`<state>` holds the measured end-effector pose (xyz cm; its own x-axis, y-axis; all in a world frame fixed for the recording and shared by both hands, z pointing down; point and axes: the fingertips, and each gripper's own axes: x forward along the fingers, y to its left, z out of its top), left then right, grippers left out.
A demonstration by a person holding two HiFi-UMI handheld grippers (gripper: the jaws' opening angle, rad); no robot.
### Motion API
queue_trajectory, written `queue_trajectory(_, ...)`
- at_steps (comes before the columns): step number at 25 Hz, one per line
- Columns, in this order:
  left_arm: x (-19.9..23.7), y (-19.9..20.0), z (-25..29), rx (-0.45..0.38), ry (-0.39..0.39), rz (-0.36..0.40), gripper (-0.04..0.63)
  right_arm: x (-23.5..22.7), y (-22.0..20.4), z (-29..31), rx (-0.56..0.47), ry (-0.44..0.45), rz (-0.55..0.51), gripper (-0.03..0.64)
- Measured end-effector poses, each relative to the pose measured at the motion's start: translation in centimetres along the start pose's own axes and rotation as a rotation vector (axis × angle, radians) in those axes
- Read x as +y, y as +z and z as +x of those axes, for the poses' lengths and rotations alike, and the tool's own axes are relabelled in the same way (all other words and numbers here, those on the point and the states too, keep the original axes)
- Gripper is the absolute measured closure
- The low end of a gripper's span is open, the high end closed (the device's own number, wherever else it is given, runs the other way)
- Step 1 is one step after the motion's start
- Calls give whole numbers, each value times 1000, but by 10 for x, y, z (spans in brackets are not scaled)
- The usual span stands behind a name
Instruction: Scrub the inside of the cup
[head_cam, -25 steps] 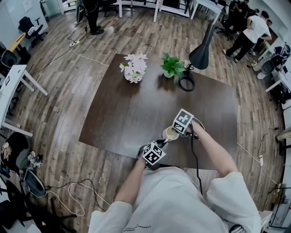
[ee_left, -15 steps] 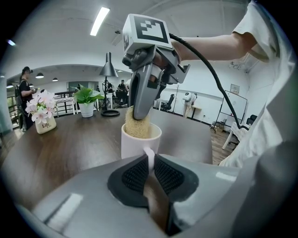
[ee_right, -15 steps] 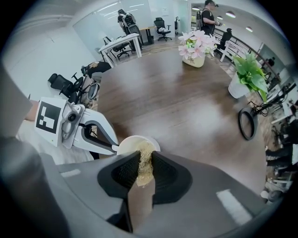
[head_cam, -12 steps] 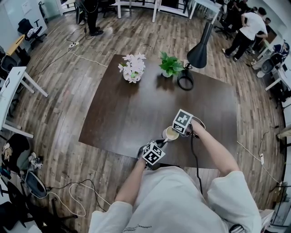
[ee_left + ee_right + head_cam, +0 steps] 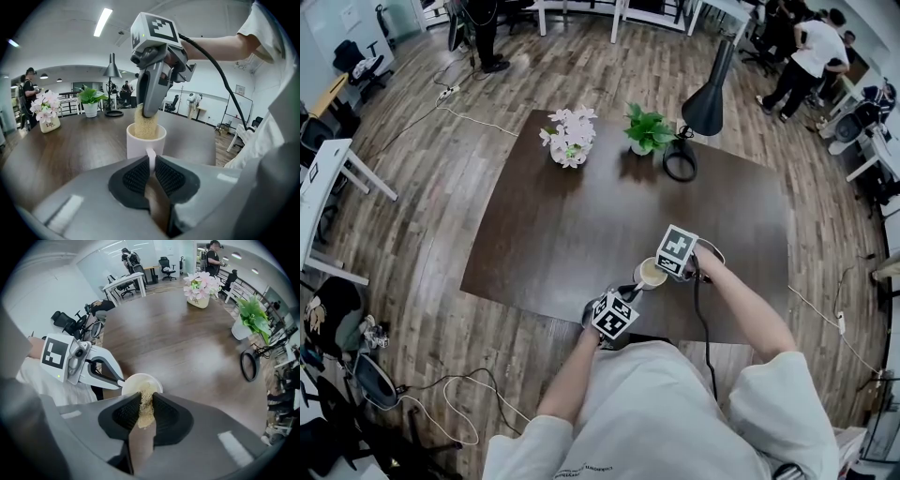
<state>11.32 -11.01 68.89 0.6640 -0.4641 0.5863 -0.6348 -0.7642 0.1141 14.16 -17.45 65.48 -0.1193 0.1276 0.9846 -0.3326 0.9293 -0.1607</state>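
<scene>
A white cup (image 5: 146,143) (image 5: 651,274) stands near the front edge of the dark table (image 5: 562,234). My left gripper (image 5: 150,167) (image 5: 634,292) is shut on the cup's handle (image 5: 150,157). My right gripper (image 5: 146,409) (image 5: 661,269) comes down from above, shut on a tan sponge (image 5: 146,405) (image 5: 146,123). The sponge's lower end is inside the cup's mouth (image 5: 141,383). The cup's bottom is hidden.
A pot of pink flowers (image 5: 568,138), a small green plant (image 5: 648,130) and a black lamp (image 5: 705,97) with a ring base (image 5: 679,160) stand at the table's far side. Office desks, chairs and people fill the room's edges. A black cable (image 5: 701,323) trails from the right gripper.
Both grippers and the cup stay in the same spot. Only the head view has drifted slightly, so the table sits a little higher in the picture.
</scene>
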Motion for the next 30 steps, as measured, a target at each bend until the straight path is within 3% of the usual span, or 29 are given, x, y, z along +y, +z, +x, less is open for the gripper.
queue_trajectory(30,1,2,0,3,12,-18,555,22,-10,-5,31,62,-53,523)
